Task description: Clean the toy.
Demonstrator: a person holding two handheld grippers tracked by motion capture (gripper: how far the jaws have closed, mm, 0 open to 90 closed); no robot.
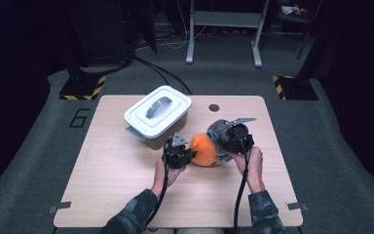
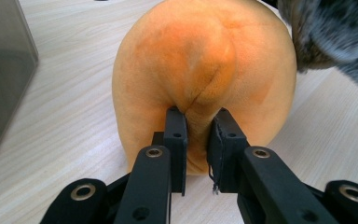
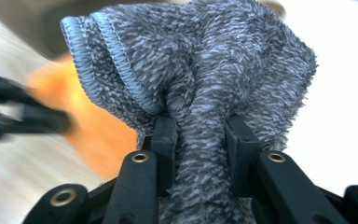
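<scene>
While our left gripper (image 2: 196,140) pinches the orange cloth (image 2: 205,70) on the table (image 1: 112,170) and our right gripper (image 3: 199,140) clamps the grey towel (image 3: 205,60) beside it, we should lift each slowly, keeping them apart.

Both forearms come in over the desk's near edge. The left claw (image 1: 185,155) lies low near the desk's middle, its 2 jaws pinched tight on a fold of orange cloth (image 2: 205,70). The right claw (image 1: 229,141), raised just beside it, clamps a bunched grey towel (image 3: 205,93).
</scene>
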